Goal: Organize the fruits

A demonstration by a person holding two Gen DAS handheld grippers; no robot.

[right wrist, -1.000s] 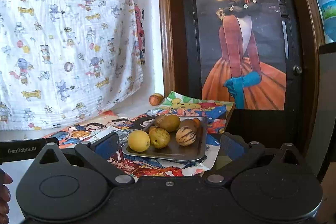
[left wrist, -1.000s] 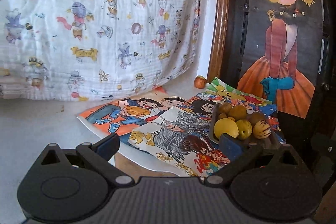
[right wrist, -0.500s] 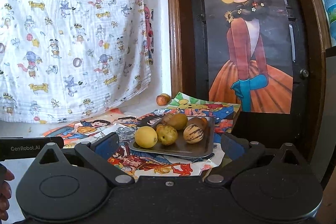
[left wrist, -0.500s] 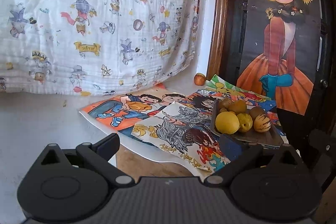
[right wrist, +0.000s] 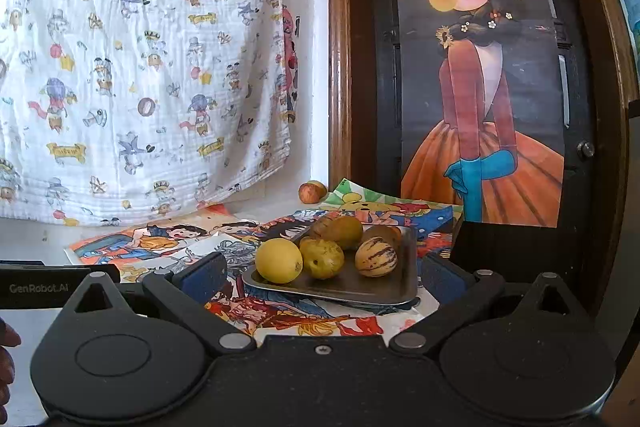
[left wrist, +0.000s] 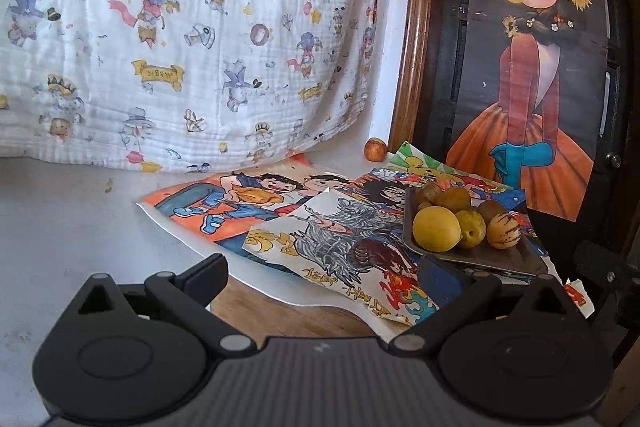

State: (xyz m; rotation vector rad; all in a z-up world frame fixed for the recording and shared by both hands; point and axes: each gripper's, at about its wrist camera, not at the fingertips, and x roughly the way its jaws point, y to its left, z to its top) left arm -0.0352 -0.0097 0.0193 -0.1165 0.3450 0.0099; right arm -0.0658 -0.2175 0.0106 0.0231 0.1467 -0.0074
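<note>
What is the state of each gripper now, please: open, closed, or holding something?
Left gripper: open, holding nothing.
Right gripper: open, holding nothing; the tray of fruit lies ahead of it.

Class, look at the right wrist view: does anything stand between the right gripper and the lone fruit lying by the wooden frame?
Yes. The metal tray with its piled fruit sits directly ahead of the right gripper; the lone fruit lies beyond it, off the tray, by the wooden frame.
</note>
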